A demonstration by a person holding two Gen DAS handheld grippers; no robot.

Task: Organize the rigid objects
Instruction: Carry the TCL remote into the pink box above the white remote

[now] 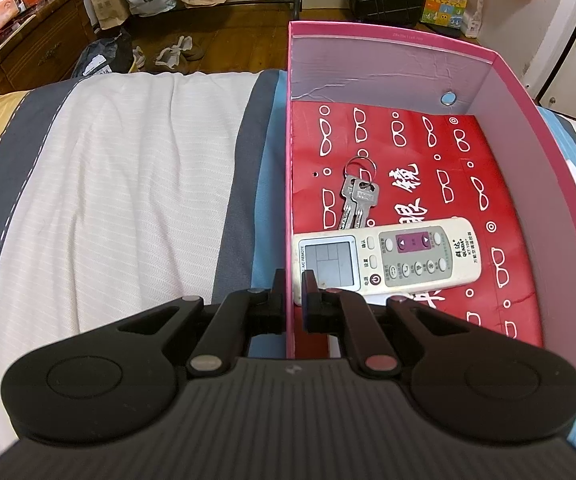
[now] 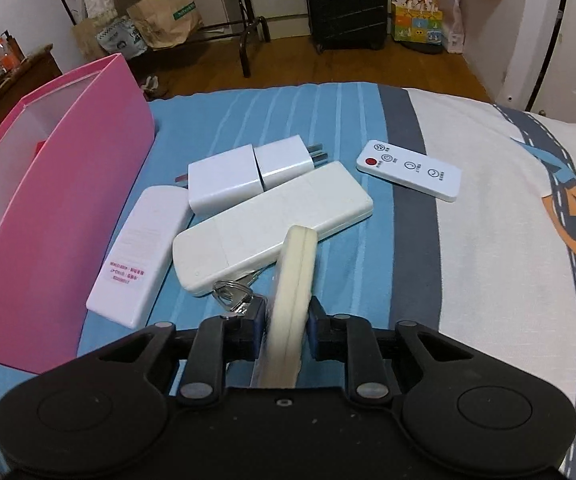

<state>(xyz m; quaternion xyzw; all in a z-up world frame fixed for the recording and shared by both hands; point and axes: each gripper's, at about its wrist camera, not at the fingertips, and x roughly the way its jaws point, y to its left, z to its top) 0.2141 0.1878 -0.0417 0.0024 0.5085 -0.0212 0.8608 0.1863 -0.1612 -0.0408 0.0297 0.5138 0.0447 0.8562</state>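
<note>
My right gripper (image 2: 284,336) clamps a cream remote (image 2: 294,276) edge-on, right of the pink box (image 1: 388,36), while my left gripper (image 1: 292,300) pinches its wall, steadying it for loading.

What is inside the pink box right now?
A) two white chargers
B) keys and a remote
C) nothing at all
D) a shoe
B: the left wrist view shows a bunch of keys and a remote lying on the red liner inside the pink box.

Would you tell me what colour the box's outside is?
Pink; the box shows it best in the right wrist view.
</note>
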